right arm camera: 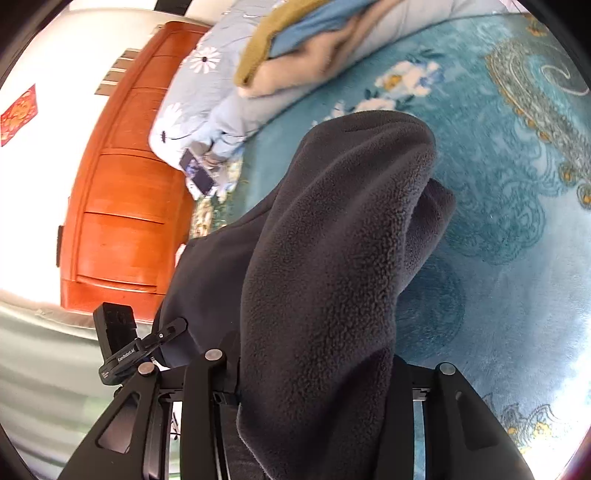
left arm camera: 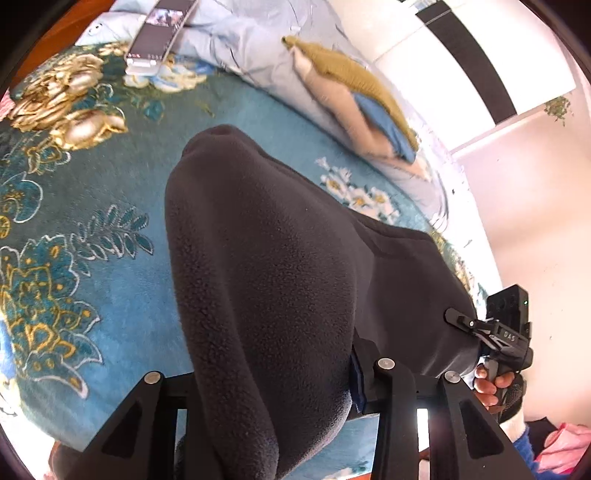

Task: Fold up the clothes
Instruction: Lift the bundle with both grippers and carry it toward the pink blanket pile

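1. A teal floral blanket (left arm camera: 122, 206) covers the bed and fills most of both wrist views, patterned with gold and white flowers.
2. A dark grey fleece garment (left arm camera: 266, 280) is held up above the blanket, draped over both tools and hanging between them, its fuzzy side toward the cameras.
3. An orange wooden dresser (right arm camera: 125, 192) stands beyond the bed's edge in the right wrist view, against a bright wall.
4. A pale blue daisy-print quilt (right arm camera: 207, 110) lies bunched along the far side of the blanket.
5. A stack of folded clothes (left arm camera: 354, 99), mustard, blue and beige, rests on the quilt.
6. The left gripper (left arm camera: 280, 398) is clamped on a fold of the fleece, which spills over its fingers and hides the tips.
7. The right gripper (right arm camera: 317, 391) likewise pinches the fleece, its jaws buried in the cloth; in the left wrist view it appears at the garment's far edge, held by a person's hand (left arm camera: 491, 384).
8. A phone (left arm camera: 159, 35) lies at the quilt's edge, just touching the blanket.
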The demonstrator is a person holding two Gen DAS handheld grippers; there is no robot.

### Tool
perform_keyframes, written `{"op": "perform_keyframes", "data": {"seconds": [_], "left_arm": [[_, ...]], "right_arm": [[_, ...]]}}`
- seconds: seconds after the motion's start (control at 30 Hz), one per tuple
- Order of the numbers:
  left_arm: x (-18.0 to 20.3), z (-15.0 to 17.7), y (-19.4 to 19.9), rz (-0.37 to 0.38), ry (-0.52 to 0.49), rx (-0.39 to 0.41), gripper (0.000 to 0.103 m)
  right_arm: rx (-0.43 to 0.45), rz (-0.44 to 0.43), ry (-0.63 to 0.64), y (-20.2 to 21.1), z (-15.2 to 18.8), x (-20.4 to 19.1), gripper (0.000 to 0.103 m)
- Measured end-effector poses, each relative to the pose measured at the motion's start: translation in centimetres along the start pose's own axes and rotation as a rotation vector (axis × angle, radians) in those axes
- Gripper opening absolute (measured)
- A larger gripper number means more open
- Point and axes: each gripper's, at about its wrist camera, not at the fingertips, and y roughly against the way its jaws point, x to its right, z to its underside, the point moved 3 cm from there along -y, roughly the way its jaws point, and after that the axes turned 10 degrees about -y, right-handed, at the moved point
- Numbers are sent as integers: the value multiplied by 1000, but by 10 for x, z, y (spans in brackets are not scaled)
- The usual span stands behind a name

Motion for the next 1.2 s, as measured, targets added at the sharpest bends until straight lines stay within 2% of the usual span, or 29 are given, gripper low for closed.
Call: {"op": "perform_keyframes", "data": {"seconds": [0.13,0.27,0.43,0.57,0.8,1.0,1.2], "left_arm": [[16,0,13,2,-11,34,41],[38,-2,25,21,-39,71,41],[79,-13,40,37,-98,102,40],[124,-25,54,62,-169,139,40],[233,-50,57,119,-319,158,40],[334,-56,29,202,-436,117,40],[418,-43,-20,284,-496,52,40]], "right_arm": [[-3,-57,18,15,4,-8,41],[-6,-59,34,35,6,-17,41],[19,-75,97,83,9,-37,41],[75,-79,149,130,4,-53,41],[202,-67,214,244,2,-59,41],[317,-23,181,346,21,-16,41],[431,21,147,448,41,26,41]]}}
